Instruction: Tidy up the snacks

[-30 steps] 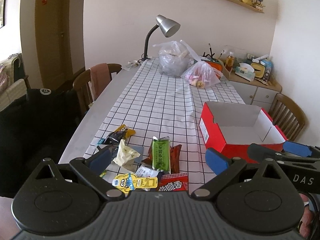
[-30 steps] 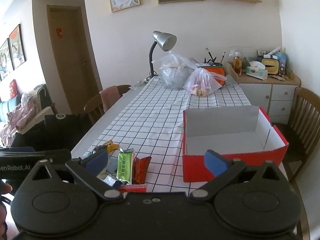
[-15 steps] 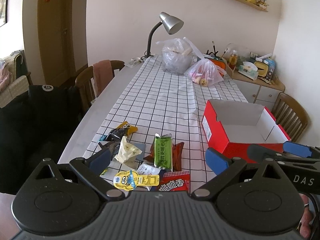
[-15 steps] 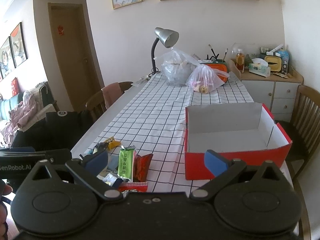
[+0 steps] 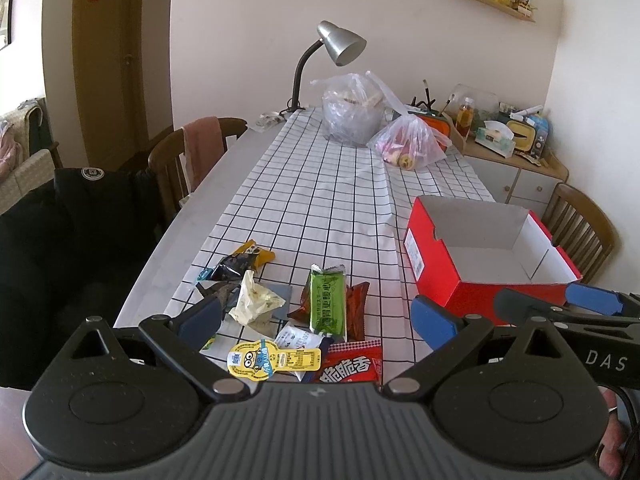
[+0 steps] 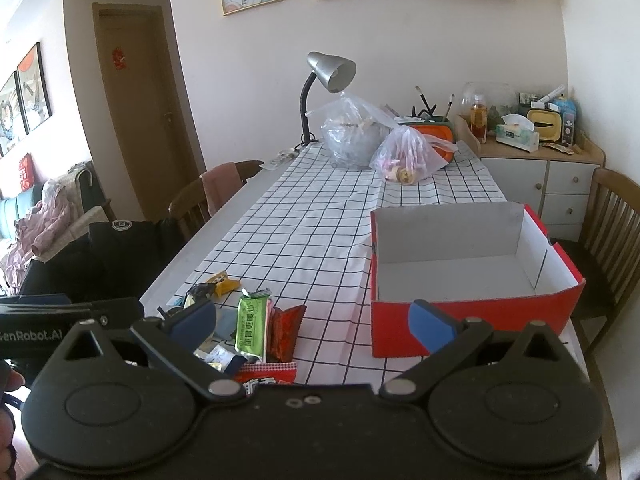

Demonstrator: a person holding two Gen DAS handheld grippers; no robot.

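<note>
Several snack packets lie in a loose pile at the near end of the checked tablecloth: a green bar (image 5: 328, 300) (image 6: 251, 322), a yellow Minion sachet (image 5: 274, 359), a red packet with white letters (image 5: 349, 365), a dark red packet (image 6: 285, 328) and a cream wrapper (image 5: 256, 300). An empty red box (image 5: 452, 276) (image 6: 472, 320) with a white inside stands to their right. My left gripper (image 5: 316, 318) is open above the pile, holding nothing. My right gripper (image 6: 312, 318) is open and empty between the pile and the box.
Two plastic bags (image 5: 352, 112) (image 5: 412, 144) and a desk lamp (image 5: 340, 44) stand at the table's far end. Wooden chairs (image 5: 192, 152) (image 6: 612, 232) flank the table. A black jacket (image 5: 48, 232) lies at the left. A cluttered sideboard (image 6: 536, 152) is at the back right.
Both grippers have risen and tilted slightly, so the pile and box sit a little lower and farther in both views. Nothing on the table has moved.
</note>
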